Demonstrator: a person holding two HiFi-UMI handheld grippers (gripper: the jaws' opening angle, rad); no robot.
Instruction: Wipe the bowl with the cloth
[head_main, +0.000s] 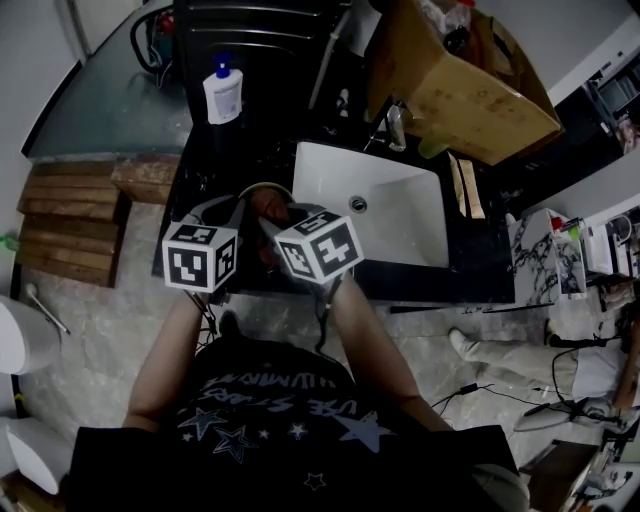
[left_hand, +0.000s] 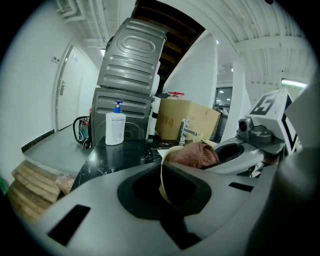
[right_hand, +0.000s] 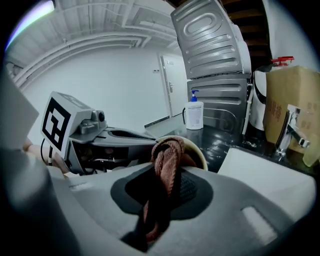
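- While the left gripper (left_hand: 165, 167) is closed tight on the thin rim of the cream bowl (left_hand: 162, 181), the right gripper (right_hand: 162, 187) is clamped shut on the reddish-brown cloth (right_hand: 167, 157).
- The bowl sits directly ahead of the left jaws, between the two grippers.
- The cloth's bunched end lies inside the bowl, just beyond the right jaws.
- I judge the wiping to be under way; how much of the inner wall is done cannot be told.
- The pump bottle (left_hand: 115, 128), well beyond the left gripper, has a label too small to read.
- Print on the cardboard box (left_hand: 187, 117) is blurred.
- The marker cubes show only square patterns, and the shirt print is not legible.
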